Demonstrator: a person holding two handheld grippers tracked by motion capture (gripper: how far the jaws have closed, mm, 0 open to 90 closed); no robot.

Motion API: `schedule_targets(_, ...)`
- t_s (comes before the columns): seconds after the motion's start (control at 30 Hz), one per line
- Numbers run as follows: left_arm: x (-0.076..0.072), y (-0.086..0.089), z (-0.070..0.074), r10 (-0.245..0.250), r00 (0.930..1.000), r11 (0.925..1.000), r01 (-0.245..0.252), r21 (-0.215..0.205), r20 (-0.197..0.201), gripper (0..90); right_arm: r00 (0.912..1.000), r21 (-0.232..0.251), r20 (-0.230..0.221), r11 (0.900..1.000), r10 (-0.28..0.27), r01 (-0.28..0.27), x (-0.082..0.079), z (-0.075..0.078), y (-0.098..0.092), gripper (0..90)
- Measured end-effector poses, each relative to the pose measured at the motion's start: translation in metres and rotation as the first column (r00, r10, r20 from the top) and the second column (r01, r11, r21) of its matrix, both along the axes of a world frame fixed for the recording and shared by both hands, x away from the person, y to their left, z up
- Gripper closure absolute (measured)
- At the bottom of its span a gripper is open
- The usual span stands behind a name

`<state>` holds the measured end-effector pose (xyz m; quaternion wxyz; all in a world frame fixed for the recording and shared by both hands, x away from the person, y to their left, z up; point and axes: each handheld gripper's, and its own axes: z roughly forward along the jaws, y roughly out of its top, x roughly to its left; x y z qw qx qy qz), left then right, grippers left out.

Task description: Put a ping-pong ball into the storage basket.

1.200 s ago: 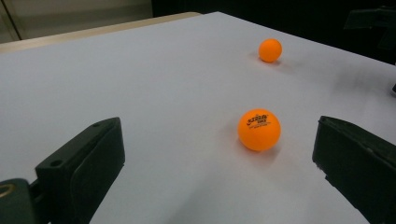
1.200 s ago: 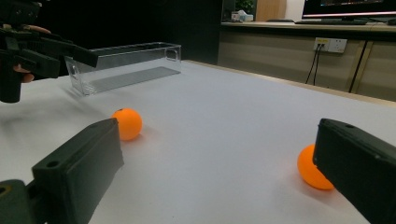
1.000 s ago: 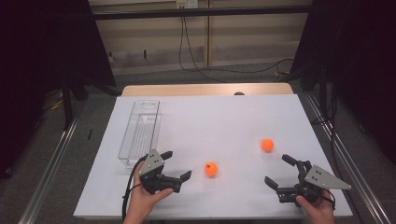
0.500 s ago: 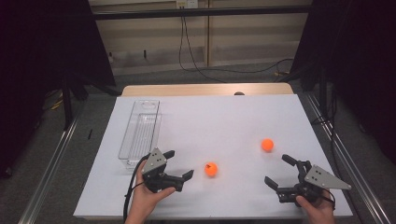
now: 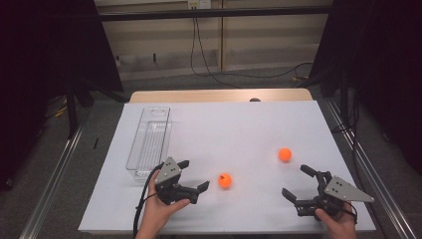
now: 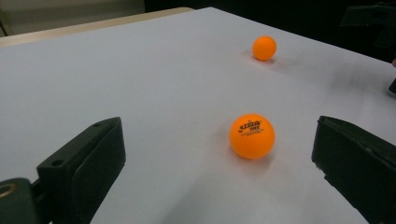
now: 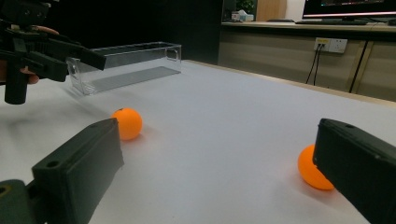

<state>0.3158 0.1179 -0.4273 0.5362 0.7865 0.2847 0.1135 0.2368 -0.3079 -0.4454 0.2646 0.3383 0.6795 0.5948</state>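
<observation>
Left tongs (image 5: 195,175) wide apart, near ball (image 5: 225,180), not touching; right tongs (image 5: 297,181) wide apart, empty.

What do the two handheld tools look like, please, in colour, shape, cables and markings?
Both are black, each with two blocky jaws. The left tool and the right tool each carry a grey three-cornered plate on top. A black cable trails from the left one toward the table's near edge. In the gripper views, each jaw shows a small round hole. No markings or sleeves are visible.
</observation>
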Motion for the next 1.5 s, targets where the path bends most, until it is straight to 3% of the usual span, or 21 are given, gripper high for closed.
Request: schedule_targets(1.5, 0.005, -0.016, -0.004, -0.02, 0.9997, 0.9989, 0.021, 0.041, -0.01, 3.2, 1.0, 0.004, 0.003, 1.0, 0.0, 0.0, 0.0, 0.001, 0.0, 1.3)
